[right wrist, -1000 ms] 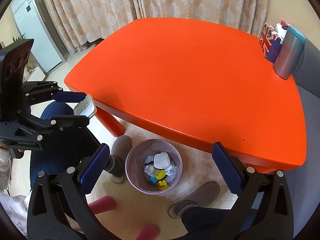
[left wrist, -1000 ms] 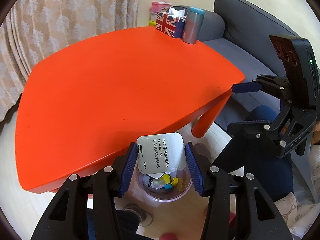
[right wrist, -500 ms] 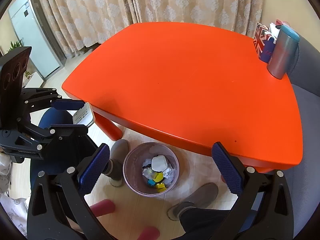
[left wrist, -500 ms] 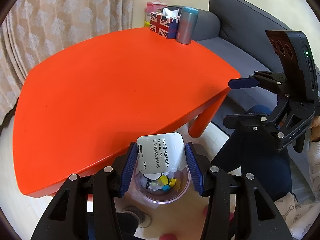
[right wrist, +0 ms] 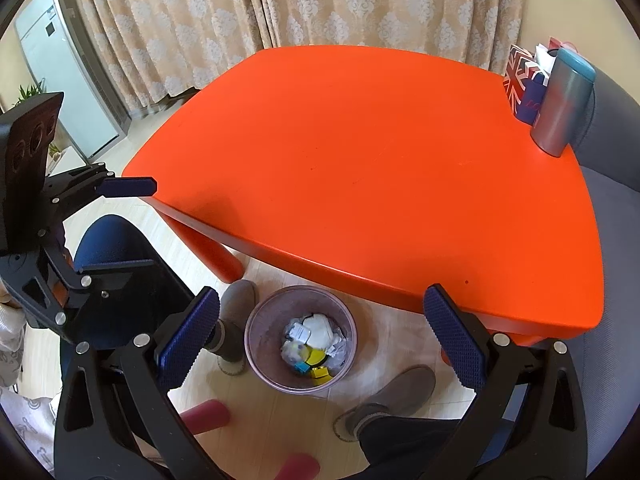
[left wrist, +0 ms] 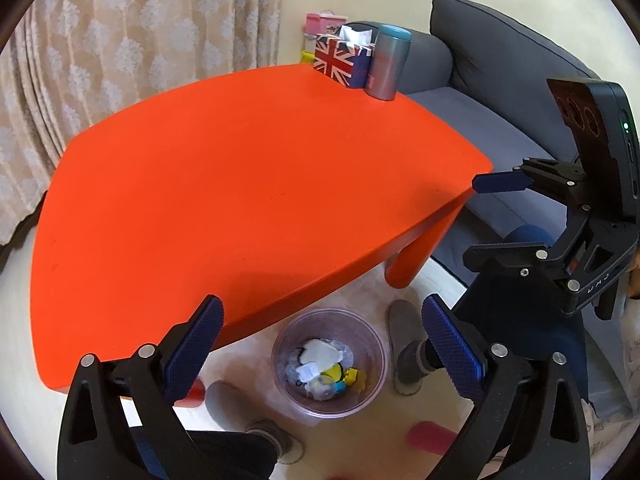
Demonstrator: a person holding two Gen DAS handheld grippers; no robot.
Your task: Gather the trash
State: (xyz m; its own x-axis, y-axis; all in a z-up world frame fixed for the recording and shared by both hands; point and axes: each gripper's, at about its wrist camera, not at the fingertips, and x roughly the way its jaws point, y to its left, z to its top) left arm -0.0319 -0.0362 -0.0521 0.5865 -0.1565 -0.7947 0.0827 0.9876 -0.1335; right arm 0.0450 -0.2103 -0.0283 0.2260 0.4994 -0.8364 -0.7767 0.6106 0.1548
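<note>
A clear pinkish trash bin (left wrist: 330, 362) stands on the floor under the near edge of the orange table (left wrist: 240, 184). It holds white wrappers, a small white card and yellow and blue bits (right wrist: 312, 344). My left gripper (left wrist: 320, 344) is open and empty, directly above the bin. My right gripper (right wrist: 320, 332) is open and empty, also above the bin (right wrist: 300, 338). Each gripper shows in the other's view: the right one (left wrist: 500, 216) at the right, the left one (right wrist: 120, 224) at the left.
A Union Jack tissue box (left wrist: 340, 62) and a grey tumbler (left wrist: 388, 64) stand at the table's far corner. A grey sofa (left wrist: 500, 80) lies to the right. The person's slippered feet (right wrist: 236, 320) flank the bin. Curtains (right wrist: 280, 12) hang behind.
My left gripper has opened and let go of the white card, which now lies in the bin. The right gripper has stayed open above the bin.
</note>
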